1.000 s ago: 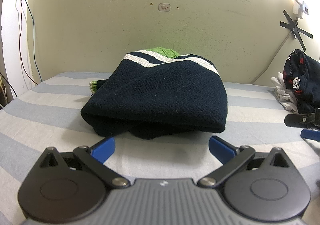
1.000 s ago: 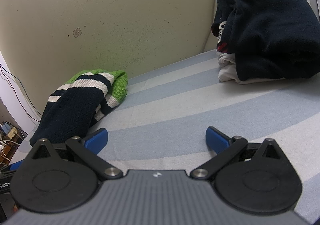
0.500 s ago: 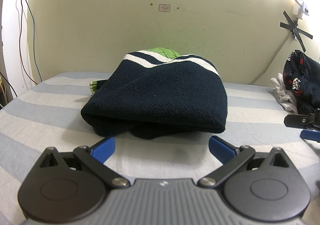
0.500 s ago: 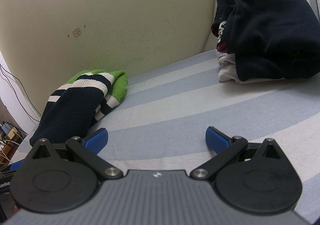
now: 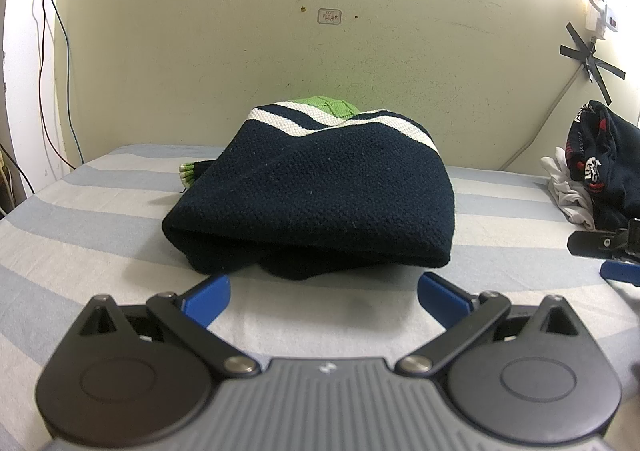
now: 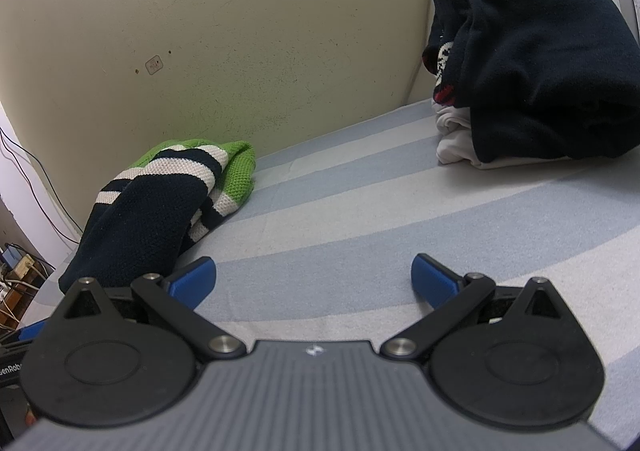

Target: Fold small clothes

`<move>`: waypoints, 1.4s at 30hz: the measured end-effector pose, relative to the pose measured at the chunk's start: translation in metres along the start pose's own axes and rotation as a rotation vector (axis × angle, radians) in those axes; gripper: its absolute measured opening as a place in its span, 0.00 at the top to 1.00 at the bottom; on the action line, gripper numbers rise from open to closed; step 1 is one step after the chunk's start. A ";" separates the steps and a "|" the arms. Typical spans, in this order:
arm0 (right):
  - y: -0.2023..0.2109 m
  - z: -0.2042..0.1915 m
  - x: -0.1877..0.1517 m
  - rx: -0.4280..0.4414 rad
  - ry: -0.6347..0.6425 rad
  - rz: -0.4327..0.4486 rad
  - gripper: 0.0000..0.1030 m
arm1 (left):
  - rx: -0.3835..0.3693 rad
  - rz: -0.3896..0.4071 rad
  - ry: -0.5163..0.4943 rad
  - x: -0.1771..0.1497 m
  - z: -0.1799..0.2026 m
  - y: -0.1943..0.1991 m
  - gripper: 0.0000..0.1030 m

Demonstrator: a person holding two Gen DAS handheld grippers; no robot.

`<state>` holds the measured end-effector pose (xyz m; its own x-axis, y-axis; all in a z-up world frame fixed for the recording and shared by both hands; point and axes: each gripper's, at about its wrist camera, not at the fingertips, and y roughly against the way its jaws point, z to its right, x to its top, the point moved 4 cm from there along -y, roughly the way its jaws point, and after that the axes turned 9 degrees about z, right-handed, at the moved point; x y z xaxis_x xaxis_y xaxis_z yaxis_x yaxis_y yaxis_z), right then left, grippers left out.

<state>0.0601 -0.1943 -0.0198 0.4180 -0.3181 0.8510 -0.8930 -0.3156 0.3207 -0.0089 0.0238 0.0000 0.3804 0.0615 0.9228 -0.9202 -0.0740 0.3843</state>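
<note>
A folded navy knit sweater [image 5: 316,203] with white stripes and a green part lies on the striped sheet [image 5: 100,219] near the cream wall [image 5: 240,51], directly ahead of the left claw [image 5: 324,293]. That claw is spread wide and holds nothing, its blue fingertips [image 5: 208,297] just short of the sweater's near edge. The right claw [image 6: 312,281] is also wide open and empty over bare sheet. A dark garment pile [image 6: 536,63] on white cloth [image 6: 456,139] sits well apart to the right. Cables [image 5: 52,31] hang at left.
</note>
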 end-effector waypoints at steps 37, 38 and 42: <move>-0.007 -0.017 -0.001 0.156 -0.025 -0.071 0.49 | 0.080 0.033 0.313 0.044 -0.107 -0.013 0.00; -0.011 -0.026 -0.001 0.179 -0.022 -0.081 0.49 | 0.067 0.016 0.342 0.046 -0.113 -0.022 0.00; -0.038 -0.055 0.007 0.266 -0.087 -0.118 0.30 | -0.007 -0.111 0.455 0.043 -0.121 -0.068 0.34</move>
<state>0.0880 -0.1349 -0.0033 0.5393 -0.3365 0.7719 -0.7673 -0.5742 0.2858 0.0591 0.1515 0.0101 0.3989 0.4990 0.7693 -0.8776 -0.0355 0.4781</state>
